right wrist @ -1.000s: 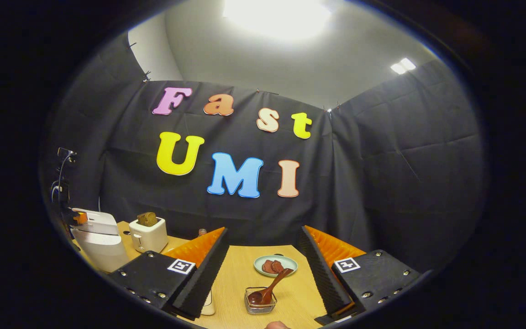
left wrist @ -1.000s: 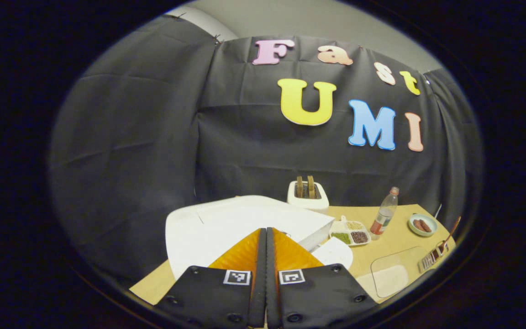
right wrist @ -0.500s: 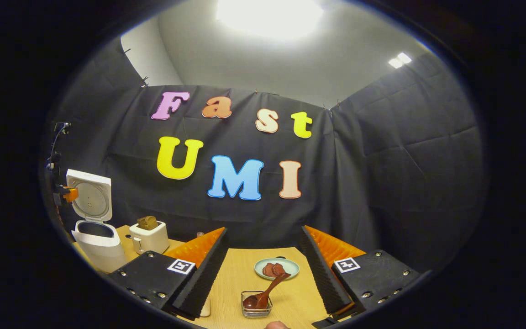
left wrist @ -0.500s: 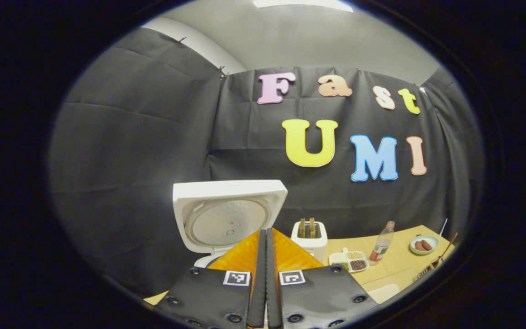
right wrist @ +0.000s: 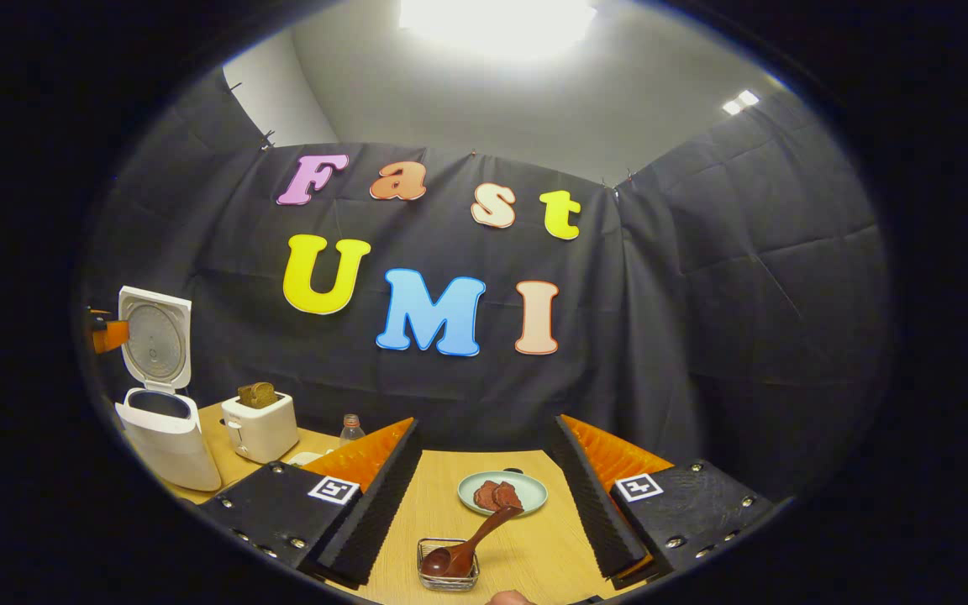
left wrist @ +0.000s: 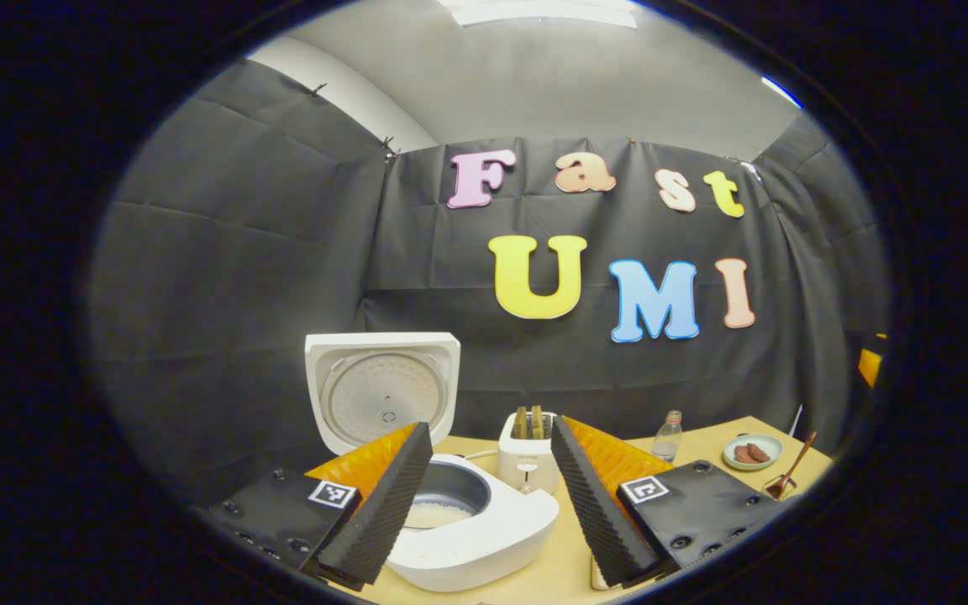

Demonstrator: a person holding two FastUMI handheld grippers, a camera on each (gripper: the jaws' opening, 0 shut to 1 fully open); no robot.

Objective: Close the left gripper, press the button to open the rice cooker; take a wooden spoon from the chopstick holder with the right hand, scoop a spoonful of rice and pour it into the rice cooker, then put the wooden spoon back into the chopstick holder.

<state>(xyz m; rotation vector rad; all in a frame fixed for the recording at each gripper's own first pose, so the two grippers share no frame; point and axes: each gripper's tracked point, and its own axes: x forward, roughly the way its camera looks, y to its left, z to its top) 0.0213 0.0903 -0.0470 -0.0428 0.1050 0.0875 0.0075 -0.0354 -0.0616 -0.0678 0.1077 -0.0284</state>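
Behind the rice cooker (left wrist: 467, 525), its lid now stands upright; left gripper (left wrist: 491, 496) jaws have parted.

The rice cooker (left wrist: 467, 538) looks like smooth, shiny white plastic (its lid (left wrist: 381, 391) too). The table (right wrist: 526, 555) is pale wood, and the spoon (right wrist: 467, 550) is dark shiny wood.

- right gripper view: big ceiling light (right wrist: 497, 18) at top centre blown out to white glare, smaller ceiling panel (right wrist: 740, 102) bright at upper right
- left gripper view: strip light (left wrist: 543, 10) cut by the top edge, milder glare
- black cloth wall reads dim, folds visible; table (right wrist: 442, 496) evenly lit, soft short shadows
- strong fisheye bending at edges, wall seams curve
- both views sharp, no motion blur
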